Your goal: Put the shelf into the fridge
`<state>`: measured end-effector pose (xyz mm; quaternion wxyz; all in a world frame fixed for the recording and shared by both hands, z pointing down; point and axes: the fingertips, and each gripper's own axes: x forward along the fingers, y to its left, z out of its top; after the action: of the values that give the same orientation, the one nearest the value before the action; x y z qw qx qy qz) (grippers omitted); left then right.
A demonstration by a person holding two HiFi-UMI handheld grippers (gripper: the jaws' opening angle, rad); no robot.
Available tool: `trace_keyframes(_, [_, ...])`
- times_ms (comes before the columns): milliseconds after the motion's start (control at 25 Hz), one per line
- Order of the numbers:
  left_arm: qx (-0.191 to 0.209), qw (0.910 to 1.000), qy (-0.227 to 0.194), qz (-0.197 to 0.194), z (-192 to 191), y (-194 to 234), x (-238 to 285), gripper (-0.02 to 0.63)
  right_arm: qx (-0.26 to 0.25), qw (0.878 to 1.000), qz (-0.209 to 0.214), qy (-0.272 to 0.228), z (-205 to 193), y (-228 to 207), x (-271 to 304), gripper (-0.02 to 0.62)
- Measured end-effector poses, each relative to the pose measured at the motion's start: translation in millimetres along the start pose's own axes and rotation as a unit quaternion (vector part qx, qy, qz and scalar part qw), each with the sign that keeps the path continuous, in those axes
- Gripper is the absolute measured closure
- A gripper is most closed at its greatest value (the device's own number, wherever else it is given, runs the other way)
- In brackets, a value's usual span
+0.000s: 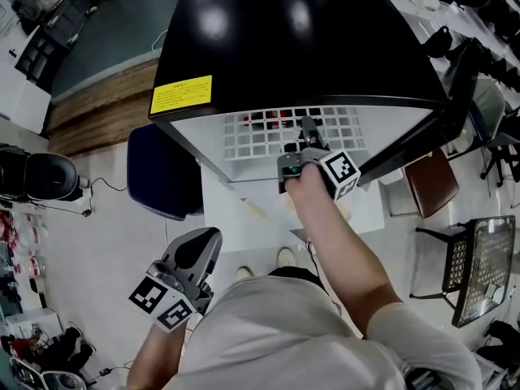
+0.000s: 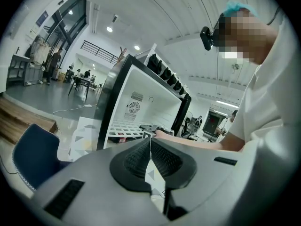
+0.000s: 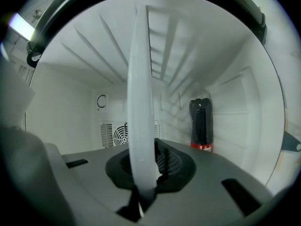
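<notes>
- Head view: the right tongs (image 1: 306, 132) reach forward into the open mouth of the black fridge (image 1: 301, 47) and clamp the front edge of the white wire shelf (image 1: 260, 132). The shelf lies flat across the opening. Most of its grid runs left of and beyond these tongs, under the fridge's top.
- A yellow label (image 1: 180, 94) sits on the fridge top, well to the left of the right tongs. The open door (image 1: 406, 149) slants away just to their right.
- The left tongs (image 1: 199, 242) hang low by the person's body, well apart from the fridge and the shelf. A blue chair (image 1: 162, 173) stands just ahead of them.
- Left gripper view: the jaws of the left tongs are pressed together with nothing between them. Ahead of them stands the fridge with its white inside showing, the shelf lying across it at the front. The right tongs and the person's forearm (image 2: 197, 141) come in from the right. The blue chair is off to the left.
- Right gripper view: the jaws of the right tongs are closed on the shelf's edge, which rises as a white bar straight up from between them. Beyond them is the fridge's white interior. A fan grille (image 3: 113, 134) shows on the back wall to the left of the bar. Dark bottles (image 3: 201, 121) with a red band stand upright to the right.
</notes>
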<state>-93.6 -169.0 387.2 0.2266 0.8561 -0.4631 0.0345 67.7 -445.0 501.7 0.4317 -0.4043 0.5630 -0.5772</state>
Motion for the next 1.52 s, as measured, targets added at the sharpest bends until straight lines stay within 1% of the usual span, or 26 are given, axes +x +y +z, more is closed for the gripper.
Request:
trace_keyframes(480, [-0.005, 0.9999, -0.005, 0.01, 4, 6, -1, 0.588, -0.011, 1.0, 0.001, 0.006, 3, 1, 24, 0.561])
trace_keyframes(760, [-0.009, 0.9999, -0.009, -0.006, 1, 6, -6, 0.588, -0.025, 0.999, 0.003, 0.036, 1, 0, 22, 0.557])
trace_keyframes(800, [-0.009, 0.9999, -0.01, -0.008, 1, 6, -7, 0.588, -0.028, 0.999, 0.005, 0.038, 2, 0, 20, 0.538])
trace_keyframes(960, [-0.009, 0.9997, -0.013, -0.018, -2, 5, -16, 0.588, -0.041, 0.998, 0.01, 0.041, 2, 2, 3, 0.506])
trace_keyframes(1240, [-0.007, 0.9987, -0.019, -0.046, -6, 1, -29, 0.588, -0.066, 0.997, 0.005, 0.033, 9, 2, -41, 0.489])
trace_keyframes(1400, [-0.006, 0.9981, -0.02, -0.059, -11, -2, -41, 0.588, -0.089, 0.995, -0.003, 0.056, 0, 2, -77, 0.488])
trace_keyframes(1520, [-0.005, 0.9975, -0.019, -0.068, -15, -5, -51, 0.588, -0.123, 0.989, -0.014, 0.086, -11, -1, -106, 0.495])
